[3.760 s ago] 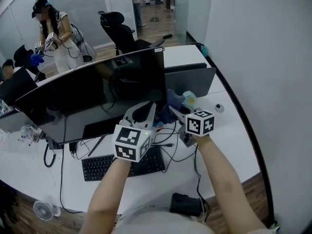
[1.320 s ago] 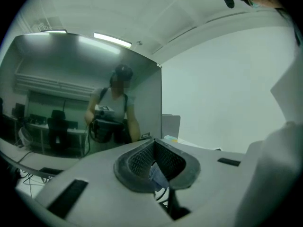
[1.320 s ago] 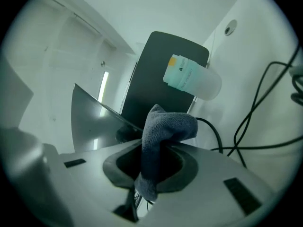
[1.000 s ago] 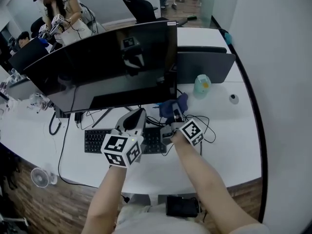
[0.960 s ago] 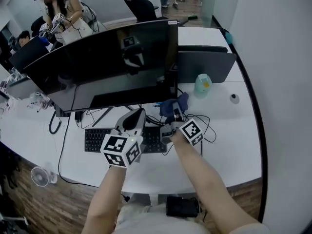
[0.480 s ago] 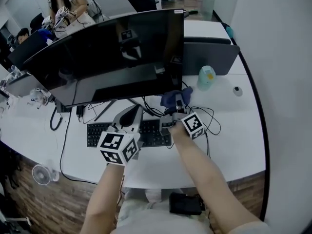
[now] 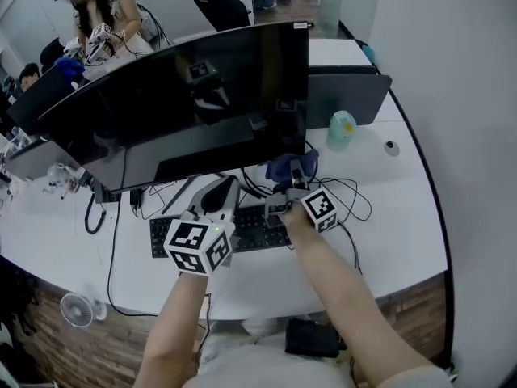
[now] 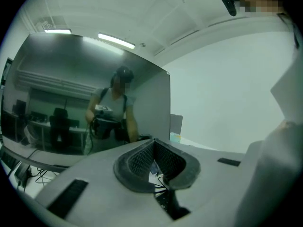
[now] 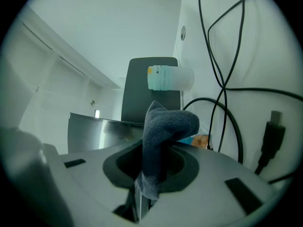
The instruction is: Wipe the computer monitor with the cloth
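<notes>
Your right tool (image 7: 294,183) is clamped on the one blue cloth (image 7: 283,166), just below the lower right corner of the single monitor (image 7: 186,95), midway between the near and far edges of the bench (image 7: 396,225). Your left tool (image 7: 224,188) has its jaws together on nothing, above the one keyboard (image 7: 252,229).

The wide, curved black computer monitor (image 7: 186,103) stands upright, its screen dark and reflective. The bunched blue-grey knitted cloth (image 9: 163,131) hangs just below its lower right corner, pinched in the right gripper (image 9: 150,171).
</notes>
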Available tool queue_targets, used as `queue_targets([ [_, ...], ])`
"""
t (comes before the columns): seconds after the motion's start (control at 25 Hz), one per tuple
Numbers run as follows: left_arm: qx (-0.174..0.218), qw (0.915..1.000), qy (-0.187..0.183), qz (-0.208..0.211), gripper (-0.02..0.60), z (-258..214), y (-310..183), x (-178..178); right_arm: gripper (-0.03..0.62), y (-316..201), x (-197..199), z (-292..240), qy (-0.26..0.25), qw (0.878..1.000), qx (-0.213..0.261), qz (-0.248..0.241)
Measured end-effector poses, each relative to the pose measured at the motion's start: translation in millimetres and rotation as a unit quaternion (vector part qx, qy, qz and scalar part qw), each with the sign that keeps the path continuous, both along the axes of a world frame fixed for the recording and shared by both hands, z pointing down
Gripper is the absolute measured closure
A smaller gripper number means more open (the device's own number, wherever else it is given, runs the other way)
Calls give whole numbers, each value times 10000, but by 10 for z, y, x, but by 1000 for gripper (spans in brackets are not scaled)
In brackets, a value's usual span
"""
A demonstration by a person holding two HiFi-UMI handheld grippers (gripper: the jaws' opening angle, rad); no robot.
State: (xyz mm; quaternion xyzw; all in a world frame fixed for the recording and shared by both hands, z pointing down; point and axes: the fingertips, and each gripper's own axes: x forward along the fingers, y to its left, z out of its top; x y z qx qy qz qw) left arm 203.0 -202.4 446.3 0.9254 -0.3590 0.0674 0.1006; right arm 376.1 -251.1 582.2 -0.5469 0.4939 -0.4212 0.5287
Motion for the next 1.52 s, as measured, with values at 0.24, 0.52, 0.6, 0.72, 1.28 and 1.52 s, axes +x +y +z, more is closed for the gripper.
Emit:
queue_targets([
  [0.24, -58, 9999, 80, 72, 572, -2, -64, -187, 533, 0, -71, 15, -91, 9996, -68, 275],
  [0.52, -125, 9998, 126, 118, 572, 18, -145, -303, 533, -32, -123, 31, 9, 9992, -66, 382],
  [0.6, -139, 9997, 147, 133, 573, 22, -154, -311, 531, -33, -145, 32, 32, 9993, -84, 358],
  [0.72, -155, 9996, 172, 149, 572, 38, -173, -381, 533, -45, -241, 31, 37, 9994, -114, 318],
  [1.28, -228, 9994, 228, 132, 572, 64, -209, -705, 533, -83, -515, 11, 261, 9989, -277, 265],
  [1.52, -222, 9992, 310, 148, 572, 85, -298, -978, 531, -111, -790, 31, 255, 9984, -413, 300],
])
